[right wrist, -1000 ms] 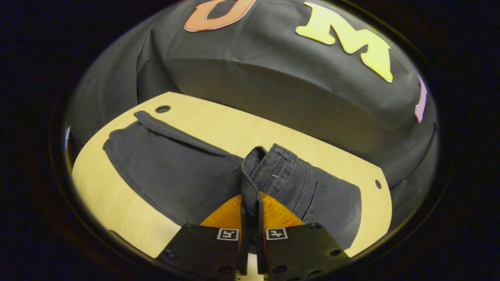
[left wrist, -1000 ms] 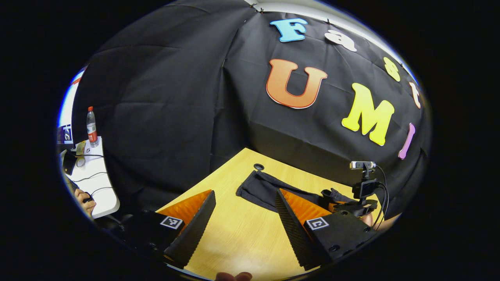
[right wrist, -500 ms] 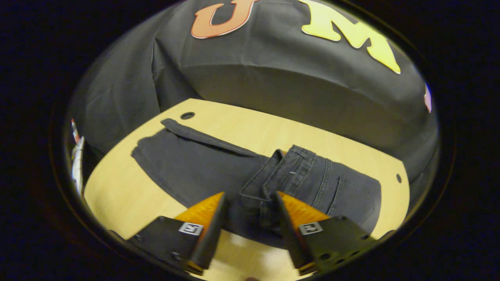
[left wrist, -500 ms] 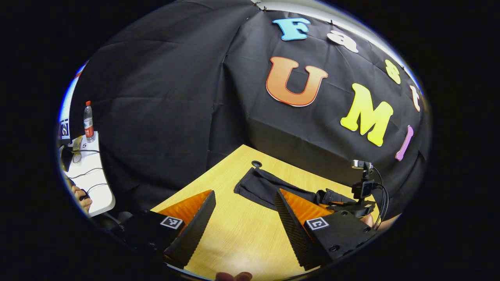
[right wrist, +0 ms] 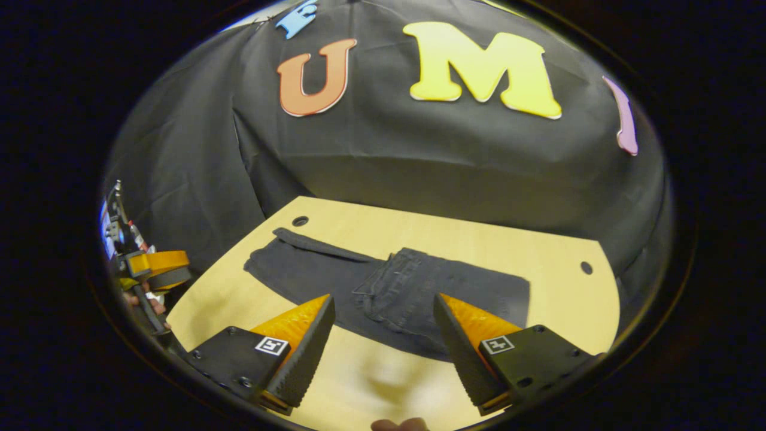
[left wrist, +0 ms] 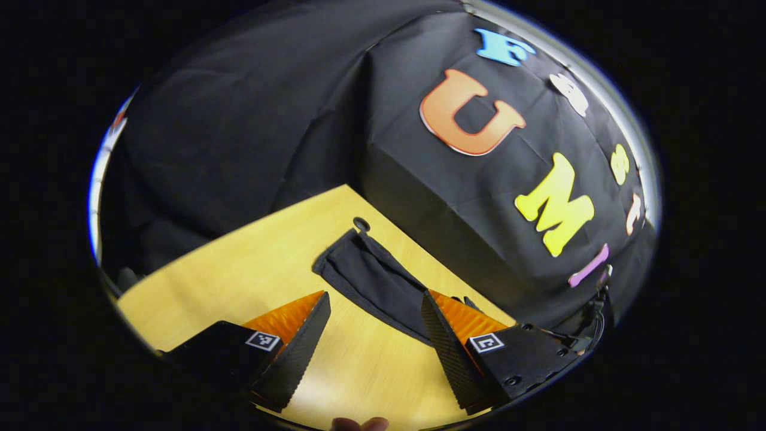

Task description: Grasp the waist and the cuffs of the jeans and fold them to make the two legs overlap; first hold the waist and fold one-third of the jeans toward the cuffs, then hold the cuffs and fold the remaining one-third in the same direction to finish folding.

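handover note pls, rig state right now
Left claw: open, empty, above the table, aimed toward the cuffs.
Right claw: open, empty, off the jeans, in front of the folded waist.
Jeans: flat on the table, legs overlapped, waist third folded over toward the cuffs.
Done: leg overlap and the waist fold.
Left: grip the cuffs, fold the last third over the same way.
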Demonstrator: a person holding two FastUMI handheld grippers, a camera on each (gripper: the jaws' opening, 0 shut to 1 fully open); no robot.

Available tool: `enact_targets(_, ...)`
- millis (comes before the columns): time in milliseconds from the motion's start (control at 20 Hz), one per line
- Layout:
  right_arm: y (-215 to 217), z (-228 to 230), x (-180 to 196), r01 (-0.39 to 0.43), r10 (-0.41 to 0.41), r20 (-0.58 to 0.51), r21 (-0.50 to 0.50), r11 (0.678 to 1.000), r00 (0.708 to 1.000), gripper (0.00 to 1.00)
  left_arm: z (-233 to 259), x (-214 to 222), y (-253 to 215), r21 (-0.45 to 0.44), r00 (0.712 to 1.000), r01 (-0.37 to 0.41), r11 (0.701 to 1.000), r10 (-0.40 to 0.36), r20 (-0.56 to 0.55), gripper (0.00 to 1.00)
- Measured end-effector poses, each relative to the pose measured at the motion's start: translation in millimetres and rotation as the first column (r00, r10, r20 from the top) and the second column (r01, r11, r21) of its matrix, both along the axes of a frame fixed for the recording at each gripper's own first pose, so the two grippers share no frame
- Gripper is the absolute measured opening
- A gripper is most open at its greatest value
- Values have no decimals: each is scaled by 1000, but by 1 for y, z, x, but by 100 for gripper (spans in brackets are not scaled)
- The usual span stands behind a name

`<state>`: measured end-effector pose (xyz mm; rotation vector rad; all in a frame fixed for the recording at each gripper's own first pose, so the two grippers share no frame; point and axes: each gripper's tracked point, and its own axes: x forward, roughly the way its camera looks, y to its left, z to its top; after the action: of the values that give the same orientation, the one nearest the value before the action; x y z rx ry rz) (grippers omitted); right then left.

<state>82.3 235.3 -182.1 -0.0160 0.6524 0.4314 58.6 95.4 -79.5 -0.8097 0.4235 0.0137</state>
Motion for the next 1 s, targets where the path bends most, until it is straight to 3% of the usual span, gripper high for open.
enact_targets(150, -50, 20, -15, 60, -60, -8, -6, 998, 998, 99, -31, 31, -1, -145, 998, -28, 989, 20, -55, 99)
enact_targets(350, -85, 29, -28, 141, -140, -40, 18, 990, 989, 100, -55, 67, 1, -346, 991, -105, 932, 68, -115, 98)
enact_targets(600, -96, 32, -37, 196, -189, -92, 72, 978, 978, 100, -81, 95, 14, -475, 968, -230, 850, 147, -205, 98)
enact_targets(800, -109, 34, -34, 204, -200, -78, 60, 977, 977, 99, -86, 122, 27, -565, 955, -286, 774, 184, -232, 98)
enact_targets(900, -113, 34, -32, 216, -211, -81, 61, 975, 974, 99, -87, 131, 29, -566, 949, -307, 765, 199, -246, 98)
enact_targets(1000, -119, 30, -30, 232, -226, -86, 62, 971, 970, 99, -87, 141, 26, -555, 950, -303, 775, 197, -244, 98)
